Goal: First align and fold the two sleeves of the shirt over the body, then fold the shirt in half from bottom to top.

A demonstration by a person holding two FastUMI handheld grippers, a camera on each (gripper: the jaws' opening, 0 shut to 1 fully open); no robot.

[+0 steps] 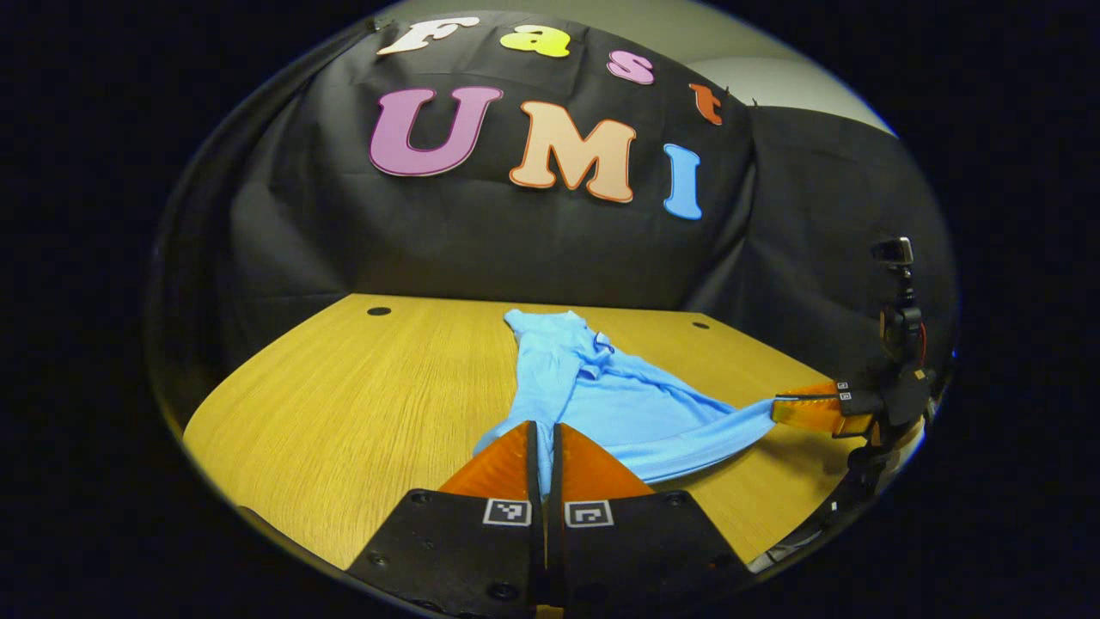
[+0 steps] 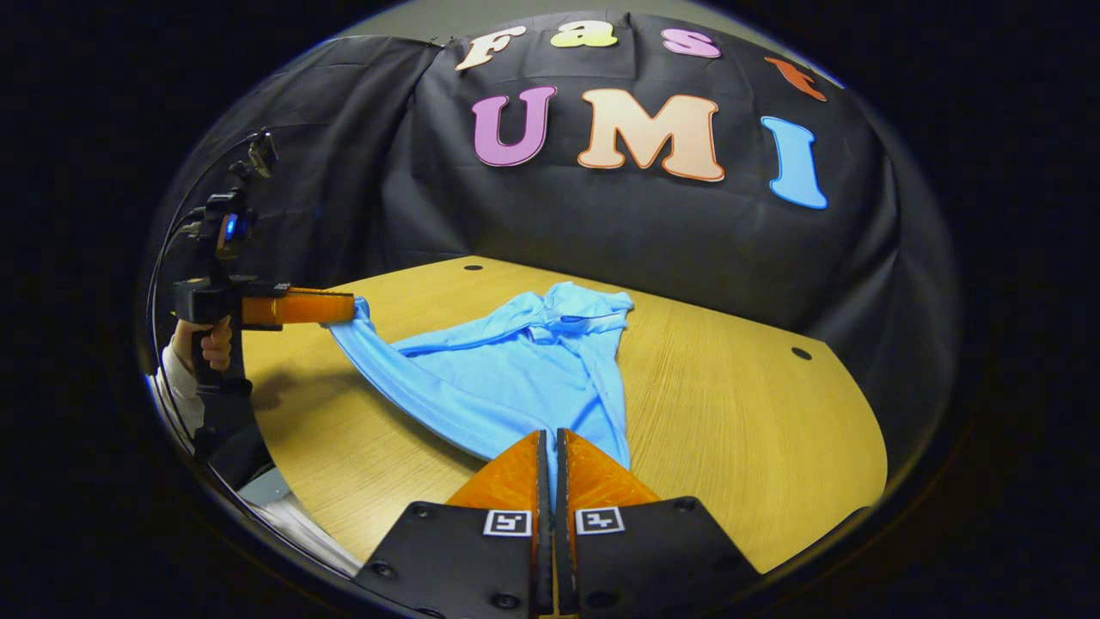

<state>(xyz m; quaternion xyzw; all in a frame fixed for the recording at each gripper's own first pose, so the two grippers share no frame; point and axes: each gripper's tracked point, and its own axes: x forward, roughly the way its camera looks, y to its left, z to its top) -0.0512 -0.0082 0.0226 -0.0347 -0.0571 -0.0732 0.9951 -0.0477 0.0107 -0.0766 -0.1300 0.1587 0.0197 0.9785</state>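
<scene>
Both claws, left (image 1: 543, 438) and right (image 2: 550, 447), pinch the shirt's (image 2: 507, 370) hem.

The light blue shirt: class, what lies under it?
The light blue shirt lies on the wooden table. Its near hem is lifted, pinched by the left gripper and the right gripper. Whatever is beneath the flat part is covered.

A light blue shirt (image 1: 593, 387) is spread on the wooden bench (image 1: 344, 413), its collar end lying toward the far wall. Its near edge is pinched between the left gripper (image 1: 543, 447) fingers. At right, another corner is clamped and lifted by the right gripper (image 1: 786, 408).
</scene>
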